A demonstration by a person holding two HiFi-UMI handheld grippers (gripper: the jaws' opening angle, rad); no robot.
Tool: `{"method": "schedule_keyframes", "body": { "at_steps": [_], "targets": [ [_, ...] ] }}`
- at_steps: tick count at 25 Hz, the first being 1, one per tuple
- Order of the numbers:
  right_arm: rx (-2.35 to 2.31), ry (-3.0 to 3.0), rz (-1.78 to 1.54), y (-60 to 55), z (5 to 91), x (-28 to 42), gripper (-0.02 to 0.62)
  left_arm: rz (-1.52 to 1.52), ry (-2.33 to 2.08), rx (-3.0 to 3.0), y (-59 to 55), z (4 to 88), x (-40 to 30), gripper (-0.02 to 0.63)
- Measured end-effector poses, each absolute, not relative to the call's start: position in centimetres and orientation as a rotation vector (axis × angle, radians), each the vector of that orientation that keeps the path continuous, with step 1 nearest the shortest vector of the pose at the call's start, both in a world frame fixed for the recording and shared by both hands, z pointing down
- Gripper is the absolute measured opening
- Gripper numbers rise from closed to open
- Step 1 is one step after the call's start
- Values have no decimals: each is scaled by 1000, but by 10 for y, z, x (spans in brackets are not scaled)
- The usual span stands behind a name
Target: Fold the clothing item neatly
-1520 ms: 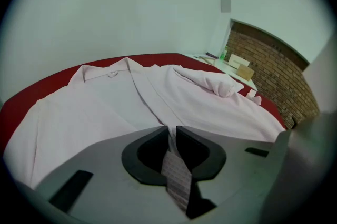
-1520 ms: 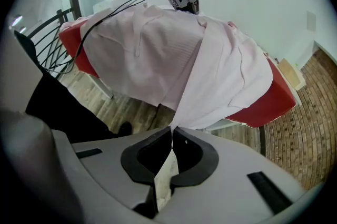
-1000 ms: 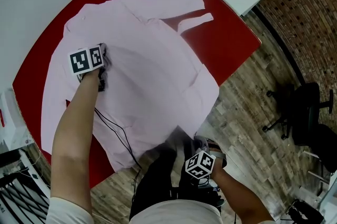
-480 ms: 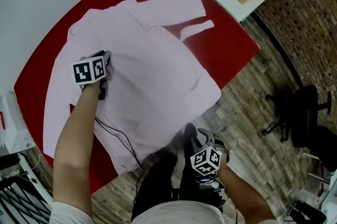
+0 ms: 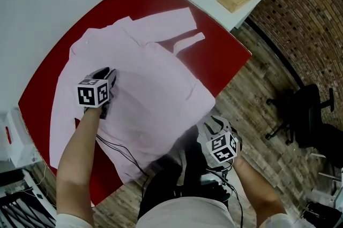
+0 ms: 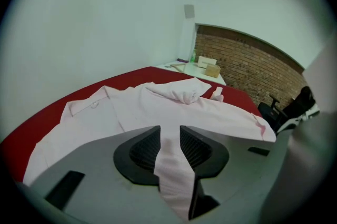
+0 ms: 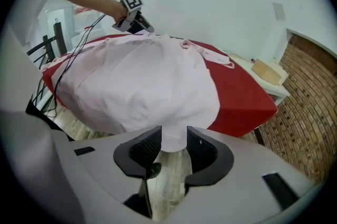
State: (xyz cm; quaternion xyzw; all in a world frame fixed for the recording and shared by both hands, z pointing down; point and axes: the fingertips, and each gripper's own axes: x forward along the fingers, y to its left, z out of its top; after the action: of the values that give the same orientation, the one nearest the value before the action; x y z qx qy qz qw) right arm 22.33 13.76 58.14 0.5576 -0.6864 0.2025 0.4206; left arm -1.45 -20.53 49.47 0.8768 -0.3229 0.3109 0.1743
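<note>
Just one shirt (image 5: 155, 77), two claws (image 6: 169, 136) (image 7: 174, 140)

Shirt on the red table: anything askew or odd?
Yes: the pink shirt lies skewed on the red table, its hem drooping over the near edge, and a black cable trails across it.

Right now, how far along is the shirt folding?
Done: the pink shirt lies spread on the red table, one sleeve bent back at the far end. In hand: nothing gripped; the jaws of the left gripper have just been opening with a ridge of cloth between them, those of the right gripper likewise at the hem hanging off the near edge. Left: the body folds; none shows yet.
</note>
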Motion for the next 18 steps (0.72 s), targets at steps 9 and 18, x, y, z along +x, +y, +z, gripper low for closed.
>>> {"method": "schedule_keyframes", "body": {
  "at_steps": [9, 18],
  "targets": [
    [1328, -1889, 598, 93, 575, 267, 130, 1028, -615, 2603, -176, 493, 90, 118],
    [1200, -2030, 701, 87, 581, 264, 129, 931, -631, 2336, -201, 518, 176, 140]
  ]
}}
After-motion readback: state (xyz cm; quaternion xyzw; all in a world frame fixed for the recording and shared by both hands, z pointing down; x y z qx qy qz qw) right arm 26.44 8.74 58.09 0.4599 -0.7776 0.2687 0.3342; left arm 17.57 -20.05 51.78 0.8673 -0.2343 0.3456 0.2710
